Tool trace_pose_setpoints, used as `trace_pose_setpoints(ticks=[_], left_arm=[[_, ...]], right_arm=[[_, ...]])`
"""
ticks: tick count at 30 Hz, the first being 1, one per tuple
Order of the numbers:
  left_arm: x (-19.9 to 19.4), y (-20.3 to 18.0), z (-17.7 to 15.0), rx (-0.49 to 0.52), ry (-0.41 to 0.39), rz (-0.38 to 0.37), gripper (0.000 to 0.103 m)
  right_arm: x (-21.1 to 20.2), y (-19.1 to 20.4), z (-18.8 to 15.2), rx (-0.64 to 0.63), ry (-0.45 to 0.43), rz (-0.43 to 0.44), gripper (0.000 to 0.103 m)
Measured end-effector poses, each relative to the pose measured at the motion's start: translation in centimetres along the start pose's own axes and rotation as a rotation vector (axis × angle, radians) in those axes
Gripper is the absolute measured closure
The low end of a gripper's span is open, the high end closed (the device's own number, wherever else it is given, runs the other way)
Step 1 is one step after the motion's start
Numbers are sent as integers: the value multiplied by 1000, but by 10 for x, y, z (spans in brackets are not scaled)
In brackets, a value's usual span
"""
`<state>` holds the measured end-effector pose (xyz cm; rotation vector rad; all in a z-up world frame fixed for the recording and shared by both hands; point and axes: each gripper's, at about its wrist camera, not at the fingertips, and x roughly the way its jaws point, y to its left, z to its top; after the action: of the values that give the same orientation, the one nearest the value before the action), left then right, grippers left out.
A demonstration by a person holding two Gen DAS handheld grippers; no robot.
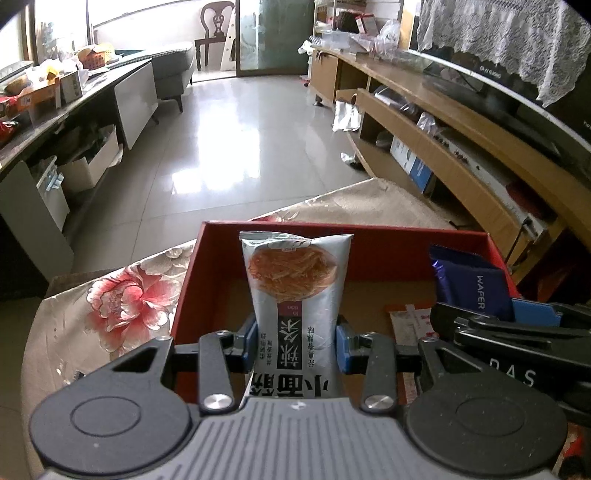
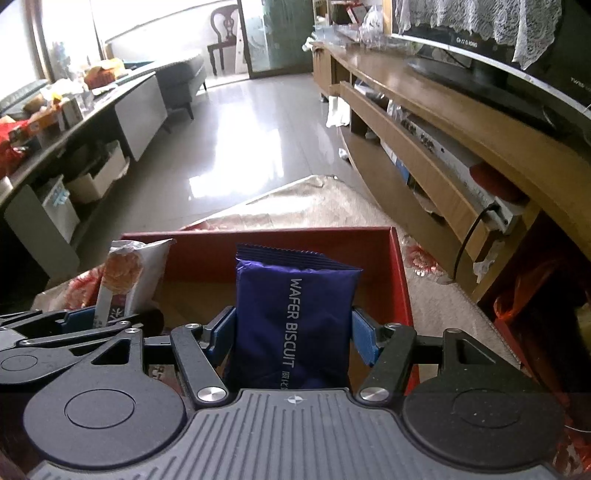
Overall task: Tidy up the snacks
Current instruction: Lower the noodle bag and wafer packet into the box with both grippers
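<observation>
The dark blue foil snack packet [image 2: 295, 317] carries "WAFER BISCUIT" in pale capitals running down its face, with small Chinese characters below that are too small to read. The white noodle-snack pouch [image 1: 295, 295] bears large black Chinese characters reading "小面筋" and "辣条". On the black right gripper body [image 1: 517, 369], pale letters "D A S" show.

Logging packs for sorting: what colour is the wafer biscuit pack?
Dark purple-blue with white lettering: the wafer biscuit pack, clearest in the right wrist view.

Light: bright daylight from the windows [image 1: 62, 14] at upper left
Glare: white shine on the floor [image 1: 207, 173]
Edges: bent, dark corners
</observation>
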<state>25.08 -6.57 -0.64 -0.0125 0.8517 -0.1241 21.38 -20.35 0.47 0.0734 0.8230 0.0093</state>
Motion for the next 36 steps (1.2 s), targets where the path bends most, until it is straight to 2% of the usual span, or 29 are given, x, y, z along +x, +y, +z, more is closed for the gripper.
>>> trace_pose_setpoints(ticks=[15,36], left_arm=[[23,0,-9,15,60,38,61],[33,-7,-18,64,89,64,60]], right_arm=[[24,1,-7,-4,73,-11,32],[41,-1,-14,-22,131,-28,30]])
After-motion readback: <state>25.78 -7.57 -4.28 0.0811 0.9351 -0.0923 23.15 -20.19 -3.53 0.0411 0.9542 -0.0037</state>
